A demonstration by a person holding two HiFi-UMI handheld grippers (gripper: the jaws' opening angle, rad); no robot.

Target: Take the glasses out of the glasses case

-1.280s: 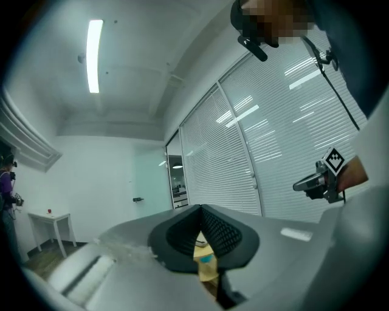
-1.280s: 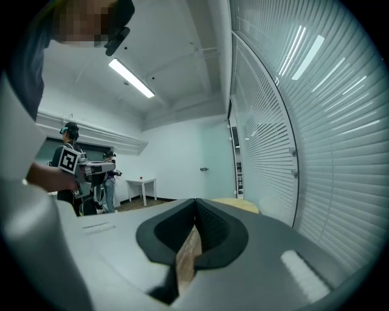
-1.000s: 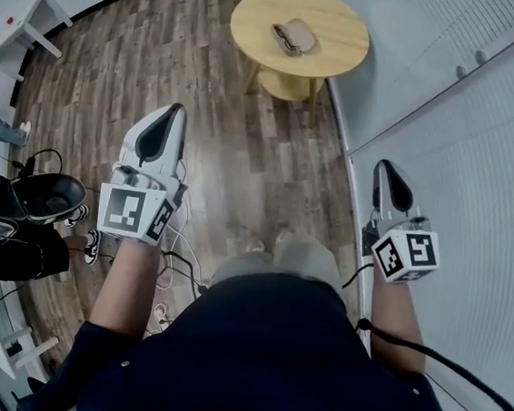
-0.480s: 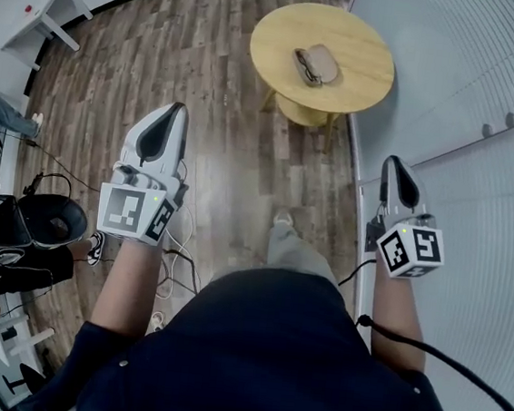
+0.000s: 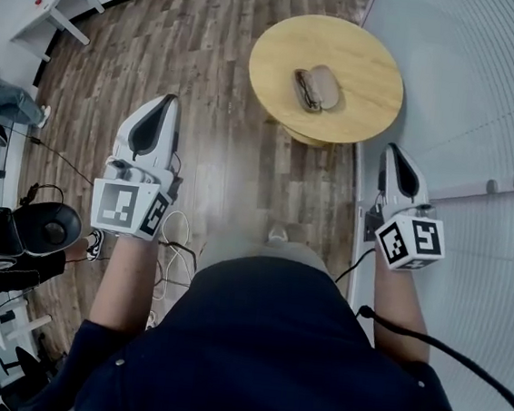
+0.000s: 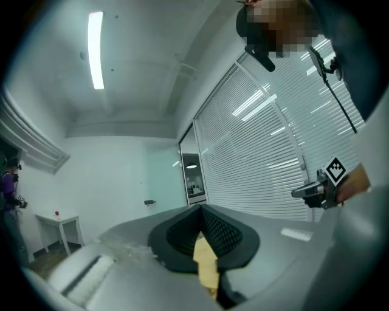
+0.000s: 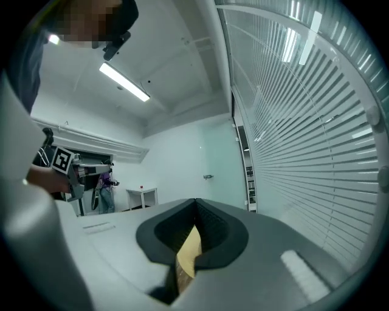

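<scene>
An open glasses case lies on the round yellow table at the top of the head view. Its left half is dark with the glasses in it, its right half pale. My left gripper is held level over the wooden floor, left of the table and short of it, jaws together and empty. My right gripper is also shut and empty, just below the table's right edge beside the blinds. The left gripper view and the right gripper view both show closed jaws with a yellow sliver between them.
A wall of white blinds runs along the right, close to the right gripper. Cables lie on the floor by my feet. Black gear sits at the left. A small white table stands far left, a person's legs near it.
Both grippers have travelled forward across the floor, and the table with the case has drawn closer in the head view. Neither gripper's jaws have changed.
</scene>
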